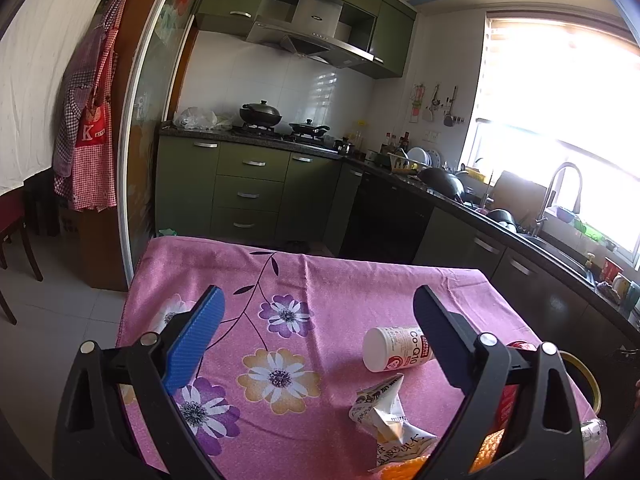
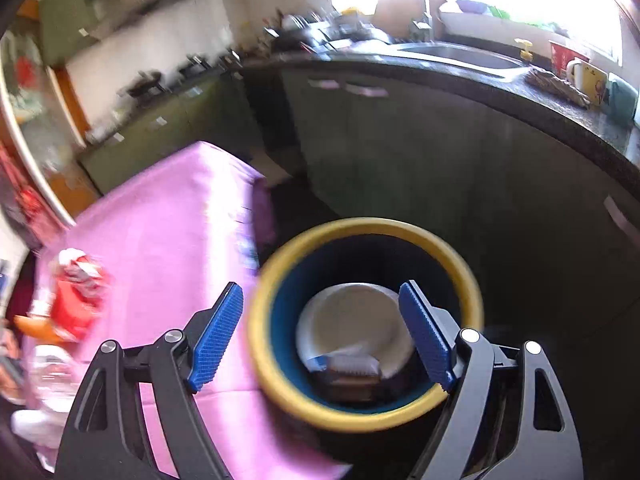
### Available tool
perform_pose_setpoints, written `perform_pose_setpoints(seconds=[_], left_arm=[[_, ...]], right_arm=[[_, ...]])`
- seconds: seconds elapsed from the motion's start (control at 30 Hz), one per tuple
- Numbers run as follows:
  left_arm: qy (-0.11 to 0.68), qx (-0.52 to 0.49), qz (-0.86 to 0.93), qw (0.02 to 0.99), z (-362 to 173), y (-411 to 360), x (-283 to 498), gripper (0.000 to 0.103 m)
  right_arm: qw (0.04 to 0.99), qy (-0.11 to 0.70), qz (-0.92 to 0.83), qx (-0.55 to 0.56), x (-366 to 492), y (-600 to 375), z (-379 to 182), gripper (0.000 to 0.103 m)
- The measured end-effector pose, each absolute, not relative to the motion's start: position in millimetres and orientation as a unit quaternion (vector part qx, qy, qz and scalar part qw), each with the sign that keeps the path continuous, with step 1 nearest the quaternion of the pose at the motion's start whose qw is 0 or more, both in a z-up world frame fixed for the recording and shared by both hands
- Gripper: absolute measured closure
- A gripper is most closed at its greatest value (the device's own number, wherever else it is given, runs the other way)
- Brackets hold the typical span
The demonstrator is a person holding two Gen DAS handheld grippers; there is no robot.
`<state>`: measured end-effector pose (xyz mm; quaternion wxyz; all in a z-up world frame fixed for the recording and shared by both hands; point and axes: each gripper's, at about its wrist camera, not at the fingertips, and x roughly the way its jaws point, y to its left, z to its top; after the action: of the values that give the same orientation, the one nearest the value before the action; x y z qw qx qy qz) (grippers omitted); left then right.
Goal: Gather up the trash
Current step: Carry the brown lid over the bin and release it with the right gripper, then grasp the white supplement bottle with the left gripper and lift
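- Right gripper (image 2: 320,336) first: its blue ribbed fingers (image 2: 216,338) stand wide apart and nothing is between the pads.
- Straight below and ahead of them, lower centre of the right wrist view, sits the round bin with the yellow rim and dark blue inside (image 2: 276,372), off the edge of the surface.
- Down in the bin lie a white round disc-like piece (image 2: 352,316) and a pale wrapper (image 2: 348,364) across it, so some trash is already in.
- The view is blurred, so finer detail in the bin I can't call.
- At the left edge of that view, on the pink flowered cloth over the surface (image 2: 160,240), a red crumpled packet (image 2: 78,300) waits, well apart from these fingers.
- Over to the left gripper (image 1: 320,340): fingers (image 1: 196,340) spread wide too, empty, hovering above the cloth.
- Lower right of the left wrist view, close to its right finger, lies a white plastic bottle marked Co-Q10 (image 1: 396,350), on its side, long axis running left to right across the frame, cap end out to the left.
- Just below it, a crumpled white printed snack wrapper (image 1: 384,412), nearer the camera, with something orange under it at the bottom edge.
- My read: the left hand is nearer the bottle and wrapper; the fingers would need to shift right, then close across the bottle's short width.
- The right is placed for the bin, and the red packet is its nearest piece.
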<state>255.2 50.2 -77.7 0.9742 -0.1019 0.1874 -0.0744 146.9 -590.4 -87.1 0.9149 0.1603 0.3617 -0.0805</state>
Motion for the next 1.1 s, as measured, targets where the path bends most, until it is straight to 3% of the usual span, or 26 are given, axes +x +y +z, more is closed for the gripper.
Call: perform_pose_setpoints(seconds=[0.2, 0.5, 0.73, 0.97, 1.1], left_arm=[[0.184, -0.092, -0.087, 0.975, -76, 45, 252, 0.013], [0.188, -0.072, -0.138, 0.97, -53, 25, 227, 0.012], [0.255, 0.024, -0.203, 0.945, -40, -13, 256, 0.012], [0.318, 0.157, -0.287, 0.89, -59, -42, 317, 0.012], [0.356, 0.162, -0.303, 0.869, -73, -48, 346, 0.015]], right_arm=[[0.949, 0.269, -0.019, 0.164, 104, -512, -58, 0.018], [0.962, 0.234, 0.035, 0.139, 83, -451, -33, 0.017], [0.964, 0.219, 0.043, 0.142, 68, -452, -24, 0.017], [0.961, 0.219, 0.044, 0.162, 65, -472, -23, 0.017], [0.961, 0.218, 0.039, 0.166, 65, -477, -22, 0.017]])
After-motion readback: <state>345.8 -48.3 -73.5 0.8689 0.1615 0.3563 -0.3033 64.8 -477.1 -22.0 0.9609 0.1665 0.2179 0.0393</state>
